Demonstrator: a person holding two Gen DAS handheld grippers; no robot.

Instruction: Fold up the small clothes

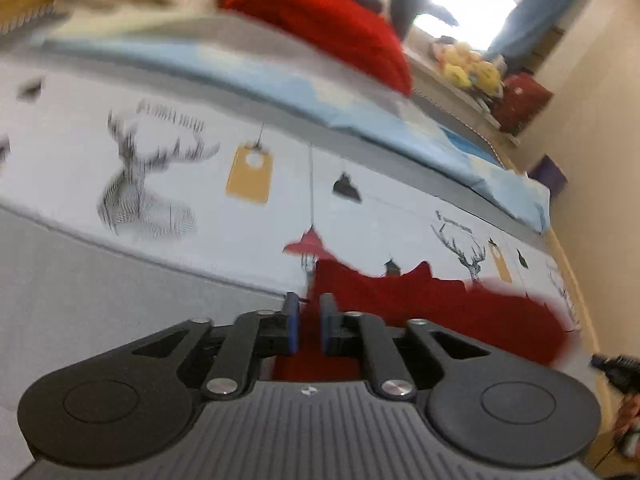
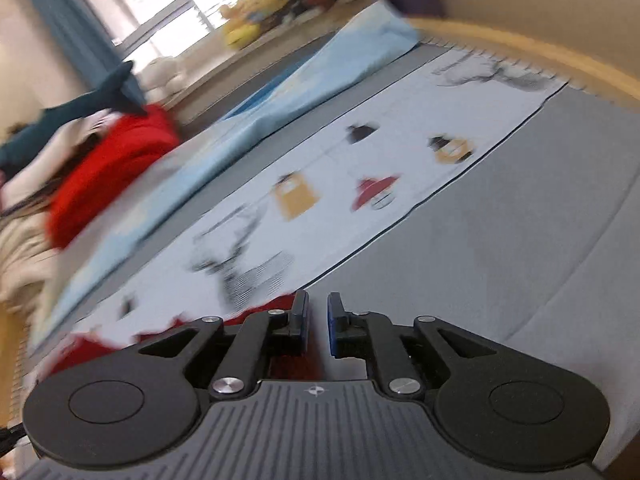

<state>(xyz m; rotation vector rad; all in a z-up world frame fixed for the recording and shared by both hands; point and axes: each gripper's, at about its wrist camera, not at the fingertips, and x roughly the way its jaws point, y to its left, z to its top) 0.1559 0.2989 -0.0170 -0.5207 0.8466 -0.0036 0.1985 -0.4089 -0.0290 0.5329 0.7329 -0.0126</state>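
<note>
**A:** Right under us, the left gripper has its fingers a narrow gap apart, with the dark red garment showing between and below them. Are we gripping it?

**B:** We cannot see the pads pressing on cloth, so we read them as released. The right gripper looks the same: a slim gap, and the garment lies mostly to the left of its fingers, with grey bed cover beneath.

**A:** Where does the garment sit?

**B:** On the printed deer cloth, at its near edge, spilling towards the grey bed cover. The red pile lies well beyond the deer cloth, past the blue sheet.

**A:** So how do we do this step well?

**B:** We judge a fold has just been laid. We should lift both grippers clear without snagging the cloth, then check that the edges line up before we take the next grip.
</note>
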